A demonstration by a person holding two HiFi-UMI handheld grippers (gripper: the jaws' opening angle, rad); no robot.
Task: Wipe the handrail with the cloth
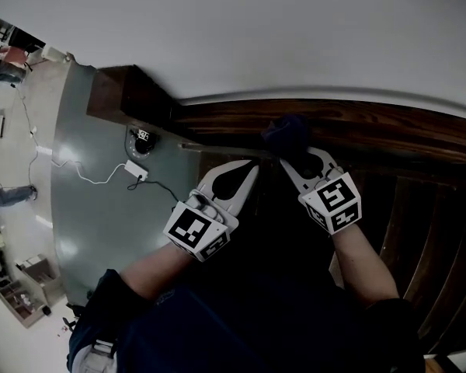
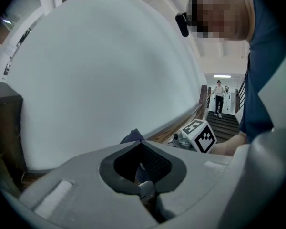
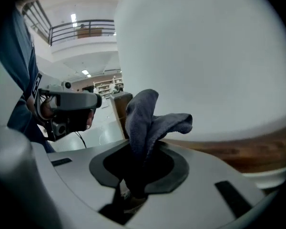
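The white wall (image 1: 295, 29) fills the upper part of the head view. Below it the dark wooden handrail (image 1: 388, 123) runs from the left across to the right edge. The stairs (image 1: 427, 231) drop away at lower right, and a grey-green floor (image 1: 93, 200) lies far below at left.

Your right gripper (image 1: 287, 164) points at the middle of the rail. Its jaws are clamped on the dark blue-grey cloth (image 1: 286, 133), which bunches out beyond the tips. From the head the cloth overlaps the top of the rail, but no view confirms that it presses on the wood.

Your left gripper (image 1: 253, 168) sits just beside the right one, lower and toward the floor side. Its jaws are closed tip to tip with nothing between them.

Step in hand, as a judgement: the cloth is being brought to the rail, or a stroke is just starting. Long stretches of the rail on both sides show no cloth on them.

The next move calls for pressing the free fold flat on the top of the rail and drawing it along the rail's length. Keep the clamp firm so the cloth does not slip out.

Also in view:
- **On the floor:** a thin cable (image 1: 85, 179) runs to a small white plug block (image 1: 135, 169), well clear of the rail.
- **On the stairs:** a person (image 2: 219, 98) stands further along, far off.
- **In the way:** only the idle left gripper, which is close enough to crowd a stroke toward the left.
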